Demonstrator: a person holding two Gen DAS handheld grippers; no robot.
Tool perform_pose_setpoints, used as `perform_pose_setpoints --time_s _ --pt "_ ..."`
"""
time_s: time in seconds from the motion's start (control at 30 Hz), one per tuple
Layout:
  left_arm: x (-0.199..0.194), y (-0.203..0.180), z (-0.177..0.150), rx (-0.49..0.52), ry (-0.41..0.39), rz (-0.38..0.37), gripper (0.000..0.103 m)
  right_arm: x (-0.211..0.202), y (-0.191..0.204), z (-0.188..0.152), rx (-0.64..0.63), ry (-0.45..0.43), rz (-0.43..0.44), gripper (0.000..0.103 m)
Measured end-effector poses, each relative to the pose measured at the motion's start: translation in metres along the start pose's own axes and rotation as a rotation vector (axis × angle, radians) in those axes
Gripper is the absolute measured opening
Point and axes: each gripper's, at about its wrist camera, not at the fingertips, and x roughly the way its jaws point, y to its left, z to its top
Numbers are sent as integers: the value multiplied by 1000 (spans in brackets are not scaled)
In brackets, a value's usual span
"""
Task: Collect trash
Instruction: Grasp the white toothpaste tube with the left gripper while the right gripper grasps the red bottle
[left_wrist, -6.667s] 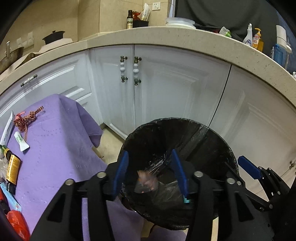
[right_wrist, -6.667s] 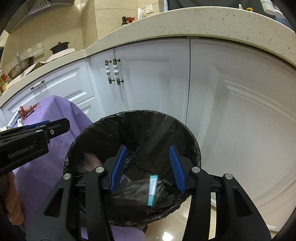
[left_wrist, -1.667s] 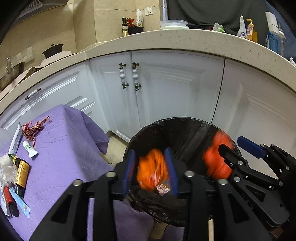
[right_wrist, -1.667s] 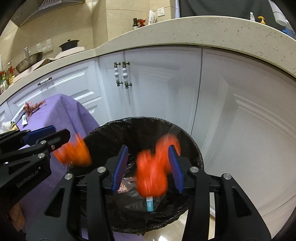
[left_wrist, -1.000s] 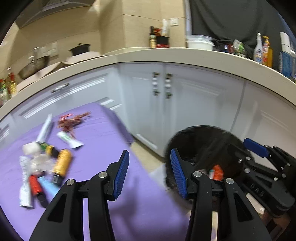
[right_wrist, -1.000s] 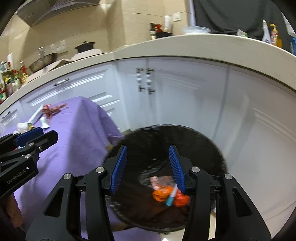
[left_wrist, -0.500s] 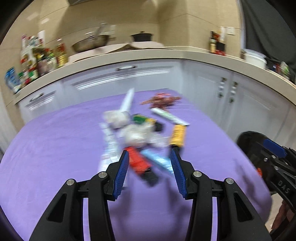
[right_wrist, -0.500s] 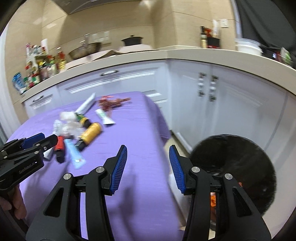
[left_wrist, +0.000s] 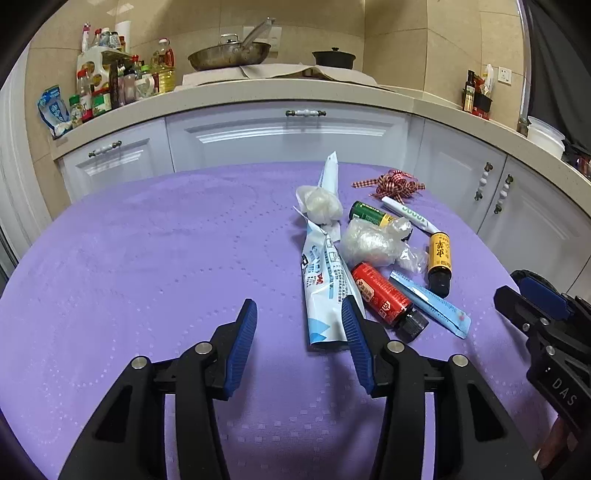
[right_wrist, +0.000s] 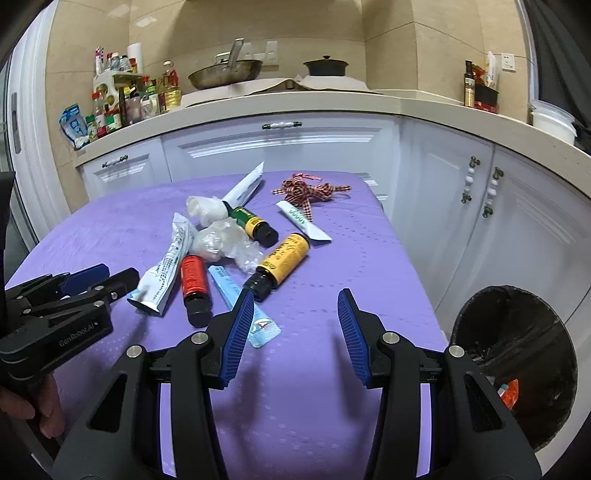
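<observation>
Kitchen surrounding me: white cabinets (left_wrist: 288, 136), beige counter (right_wrist: 332, 99) carrying wok (left_wrist: 229, 57) and spice bottles. Purple cloth (left_wrist: 147, 251) covering table under both tools. I'm holding left gripper (left_wrist: 299, 339) wide, empty; white pouch (left_wrist: 323, 284) lying just ahead of its right jaw, red bottle (left_wrist: 384, 295) beside. Right gripper (right_wrist: 295, 328) also gaping, empty; yellow bottle (right_wrist: 284, 262) ahead of left jaw, black bin (right_wrist: 517, 362) sitting off right.
</observation>
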Motion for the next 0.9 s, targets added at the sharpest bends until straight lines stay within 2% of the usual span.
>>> perform_pose_setpoints --time_s 0.17,0.33,0.43,0.47,0.5,0.53,0.57,0.7,0.9 --pt "9 -4 0 16 33 -20 51 4 1 1 -3 19 -4 46" --pt "29 -6 -1 10 138 -63 51 9 -2 0 5 38 -2 47" --pt "31 -5 0 -5 151 -71 51 13 -3 0 10 52 3 47" --pt "31 -4 0 -8 151 -74 48 14 -2 0 11 55 4 47" --pt "31 -4 0 -12 150 -76 38 16 -2 0 10 60 6 47" --pt "31 -3 0 -17 149 -80 32 16 -1 0 9 62 8 47" --pt "31 -1 0 -22 150 -89 18 17 0 0 7 65 11 47" --pt "29 2 -1 -29 147 -118 9 20 7 0 -8 72 23 47" --pt "23 13 -3 -37 132 -103 3 21 22 3 -33 73 49 47"
